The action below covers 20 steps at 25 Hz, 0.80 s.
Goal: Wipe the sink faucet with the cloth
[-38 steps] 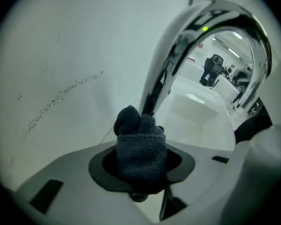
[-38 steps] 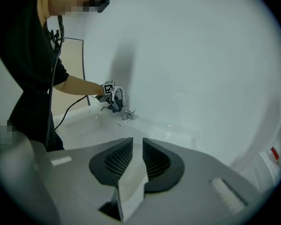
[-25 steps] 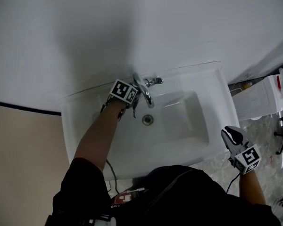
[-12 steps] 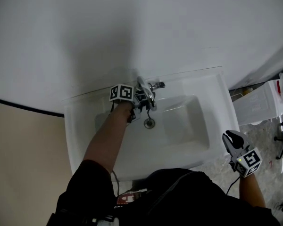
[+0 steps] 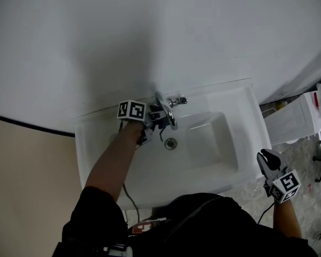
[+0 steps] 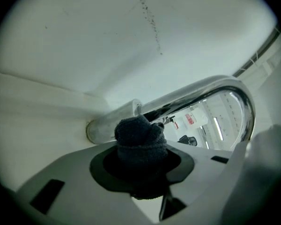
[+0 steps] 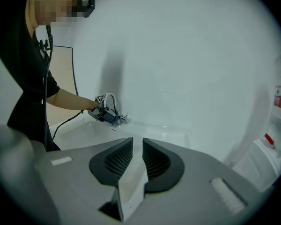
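Our left gripper (image 5: 156, 118) is clamped on a bunched dark cloth (image 6: 139, 137), and its jaws have just been closing a little further on it. The wad pokes out past the jaw tips and presses against the chrome faucet (image 6: 196, 93) low on its stem, near where the stem meets the sink (image 5: 224, 98). From there the spout arches up and over to the right in the left gripper view. In the head view we see this gripper at the back of the basin, just left of the faucet and above the drain (image 5: 170, 143). Our right gripper (image 7: 137, 146) hangs off the sink's front right corner, well apart from the faucet. Its jaws stand a narrow slit apart with nothing between them. A white wall (image 5: 203, 31) rises behind the sink.
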Each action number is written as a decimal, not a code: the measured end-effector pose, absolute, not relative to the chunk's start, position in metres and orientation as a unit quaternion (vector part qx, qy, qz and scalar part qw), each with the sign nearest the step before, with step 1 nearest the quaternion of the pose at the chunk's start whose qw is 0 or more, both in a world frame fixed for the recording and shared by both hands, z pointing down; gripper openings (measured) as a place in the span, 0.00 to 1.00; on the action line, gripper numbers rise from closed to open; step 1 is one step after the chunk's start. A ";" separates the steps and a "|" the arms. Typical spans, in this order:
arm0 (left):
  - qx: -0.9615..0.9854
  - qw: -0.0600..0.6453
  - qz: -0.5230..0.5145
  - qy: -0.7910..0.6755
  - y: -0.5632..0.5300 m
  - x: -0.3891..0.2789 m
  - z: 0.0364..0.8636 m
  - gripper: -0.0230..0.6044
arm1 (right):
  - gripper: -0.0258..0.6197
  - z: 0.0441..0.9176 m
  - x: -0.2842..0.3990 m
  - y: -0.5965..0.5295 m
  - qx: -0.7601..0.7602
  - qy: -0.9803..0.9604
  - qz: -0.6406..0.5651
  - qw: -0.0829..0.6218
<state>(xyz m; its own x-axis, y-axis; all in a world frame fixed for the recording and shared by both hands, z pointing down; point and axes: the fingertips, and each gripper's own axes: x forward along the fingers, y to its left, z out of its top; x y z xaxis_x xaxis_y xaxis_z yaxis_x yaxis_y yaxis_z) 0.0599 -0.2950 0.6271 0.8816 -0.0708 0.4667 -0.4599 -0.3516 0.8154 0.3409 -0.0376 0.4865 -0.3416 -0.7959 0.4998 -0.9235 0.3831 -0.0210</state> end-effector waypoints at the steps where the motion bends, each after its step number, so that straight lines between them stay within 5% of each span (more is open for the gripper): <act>1: 0.804 0.536 0.192 -0.171 -0.296 0.063 0.637 0.26 | 0.13 0.489 0.338 -0.039 0.533 -0.805 0.154 0.210; 7: 0.794 0.544 0.184 -0.200 -0.295 0.073 0.660 0.26 | 0.13 0.479 0.312 -0.038 0.510 -0.817 0.137 0.232; 14: 0.912 0.319 0.255 -0.043 -0.228 0.039 0.519 0.26 | 0.13 0.473 0.312 -0.044 0.520 -0.818 0.130 0.209; 20: 0.918 0.253 0.303 0.035 -0.169 0.079 0.477 0.26 | 0.13 0.458 0.298 -0.050 0.499 -0.838 0.119 0.185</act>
<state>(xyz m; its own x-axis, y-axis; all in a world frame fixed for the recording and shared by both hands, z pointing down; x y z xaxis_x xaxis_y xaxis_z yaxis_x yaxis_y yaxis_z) 0.0793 -0.1691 0.4770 0.8139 0.2170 0.5389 -0.0896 -0.8696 0.4855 0.2977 -0.0502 0.4580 -0.4337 -0.7925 0.4288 -0.8806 0.4736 -0.0154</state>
